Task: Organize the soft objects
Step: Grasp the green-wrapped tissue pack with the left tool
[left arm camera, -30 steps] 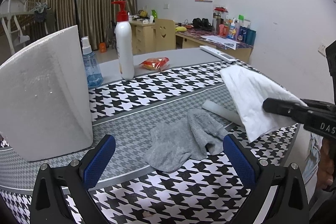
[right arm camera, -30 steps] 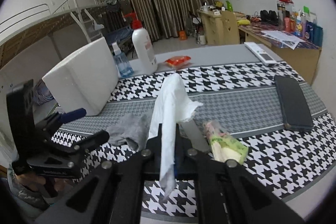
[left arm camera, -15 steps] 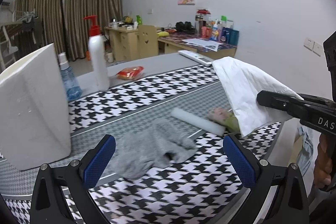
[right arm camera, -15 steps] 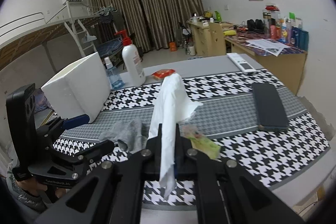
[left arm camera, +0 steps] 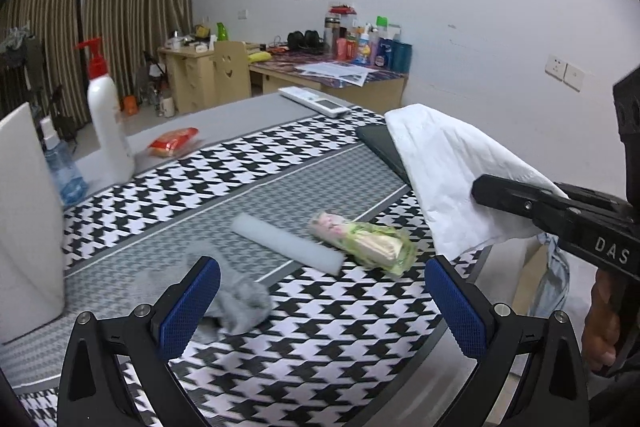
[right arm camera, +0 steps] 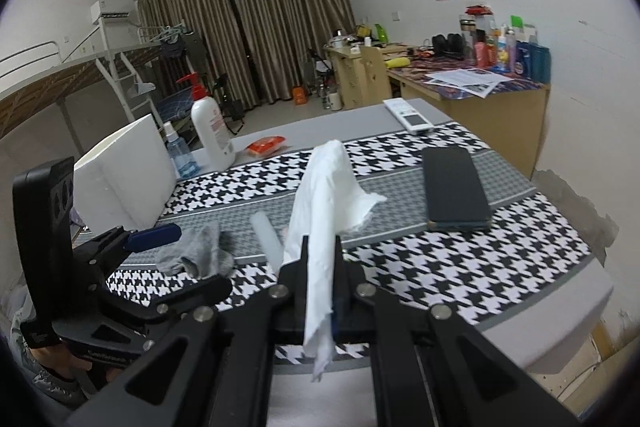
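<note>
Right wrist view: right gripper [right arm camera: 320, 259] pinches the white cloth [right arm camera: 324, 187] aloft. Left gripper [left arm camera: 320, 301], wide open and empty, hovers near the grey sock [left arm camera: 240, 299]; grabbing it looks next.

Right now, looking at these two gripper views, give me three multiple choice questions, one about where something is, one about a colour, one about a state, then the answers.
1. Where does the grey sock lie?
A. on the houndstooth tablecloth, near the left hand-held gripper
B. on top of the white foam box
C. on the dark phone

2. What colour is the pump on the white lotion bottle?
A. green
B. red
C. black

3. What state is the right hand-held gripper in?
A. open and empty
B. shut on the grey sock
C. shut on the white cloth

Answers: 1 A, the sock sits on the tablecloth just ahead of the left gripper's blue pad. 2 B, the pump head is plainly red. 3 C, the cloth is pinched between the closed fingers and stands up above them.
</note>
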